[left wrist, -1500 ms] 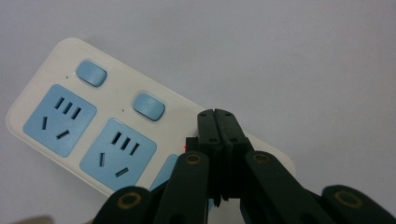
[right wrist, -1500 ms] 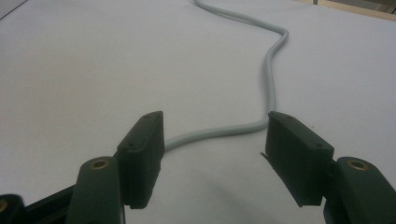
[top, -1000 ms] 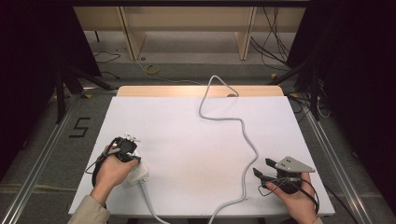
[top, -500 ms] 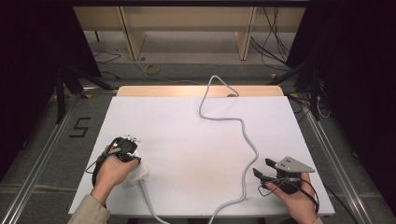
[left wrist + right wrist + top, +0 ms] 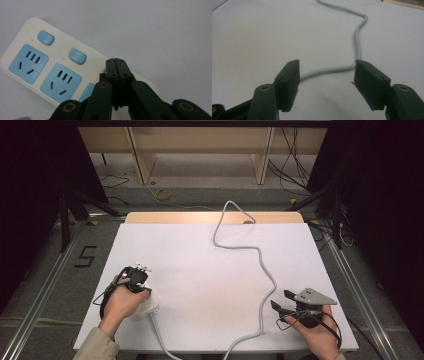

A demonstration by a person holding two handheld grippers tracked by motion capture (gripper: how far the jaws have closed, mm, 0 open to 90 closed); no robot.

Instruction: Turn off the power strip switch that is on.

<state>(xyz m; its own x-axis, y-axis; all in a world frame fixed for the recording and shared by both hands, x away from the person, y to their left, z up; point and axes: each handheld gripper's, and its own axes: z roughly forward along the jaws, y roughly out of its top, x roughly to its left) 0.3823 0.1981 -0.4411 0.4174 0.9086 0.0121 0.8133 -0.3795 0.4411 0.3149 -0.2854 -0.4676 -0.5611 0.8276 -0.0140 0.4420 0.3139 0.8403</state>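
Note:
A white power strip (image 5: 60,42) with blue sockets and two blue switches (image 5: 77,56) lies at the table's front left. My left gripper (image 5: 117,62) is shut, its joined tips pointing down onto the strip beside a small red light. In the high view the person's left hand holds this gripper (image 5: 136,284) over the strip (image 5: 149,306). My right gripper (image 5: 281,300) rests at the front right, open and holding nothing. A grey cable (image 5: 359,37) snakes across the table and passes just beyond the open right gripper (image 5: 328,76).
The grey cable (image 5: 265,270) runs from the far wooden edge (image 5: 175,217) down to the front edge. The strip's own white cord (image 5: 160,340) leaves over the front edge. The white tabletop (image 5: 200,265) lies between the two hands.

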